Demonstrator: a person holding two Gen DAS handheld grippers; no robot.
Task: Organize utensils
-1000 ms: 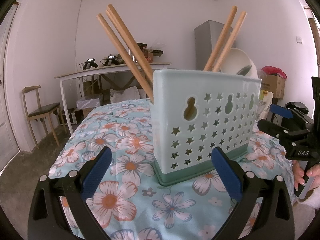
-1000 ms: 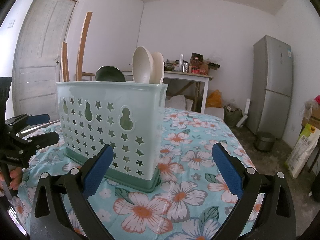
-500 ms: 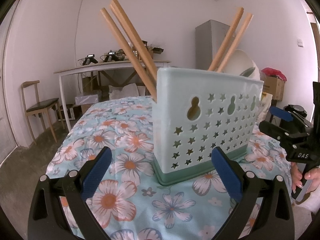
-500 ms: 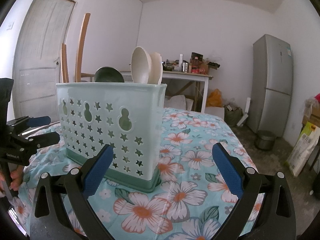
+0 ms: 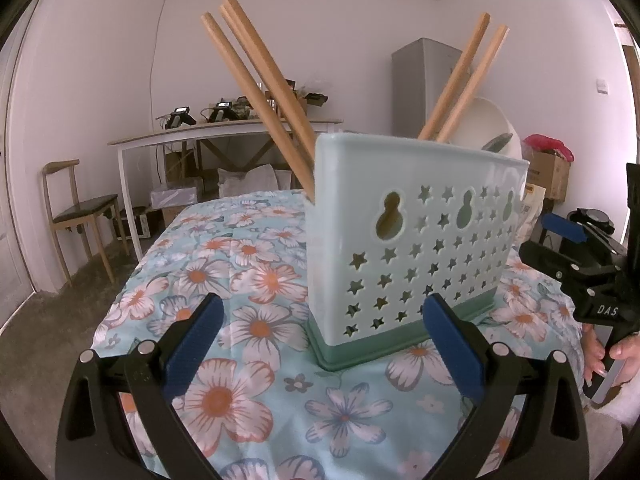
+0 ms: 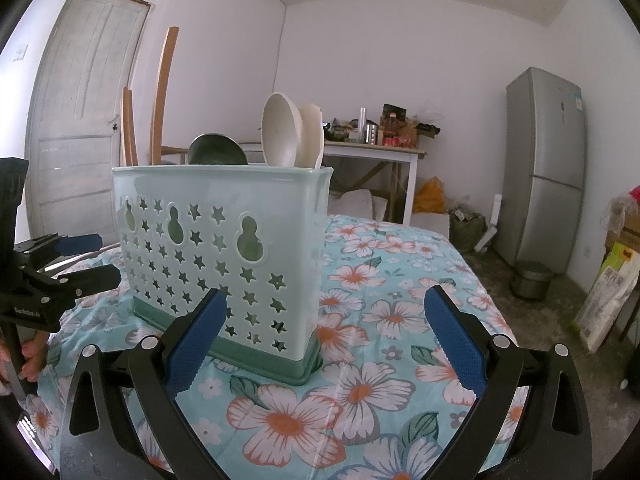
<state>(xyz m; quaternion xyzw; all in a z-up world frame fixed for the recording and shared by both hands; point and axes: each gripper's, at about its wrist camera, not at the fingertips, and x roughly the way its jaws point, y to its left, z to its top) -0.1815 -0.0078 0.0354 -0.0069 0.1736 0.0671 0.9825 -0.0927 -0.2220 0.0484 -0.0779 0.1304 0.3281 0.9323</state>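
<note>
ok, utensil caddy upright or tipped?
Upright. The caddy stands flat on its green base on the floral tablecloth, chopsticks and spoons sticking out the top.

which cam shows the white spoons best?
Right wrist: both white spoons stand clear above the caddy rim, bowls fully visible. Left wrist shows only one pale bowl, partly hidden behind the wooden handles.

Opposed close wrist views, shared caddy [image 5: 416, 240]

Both units are showing black frames with silver screws; left claw [image 5: 320, 336] and right claw [image 6: 322, 330] are wearing blue ribbed pads.
</note>
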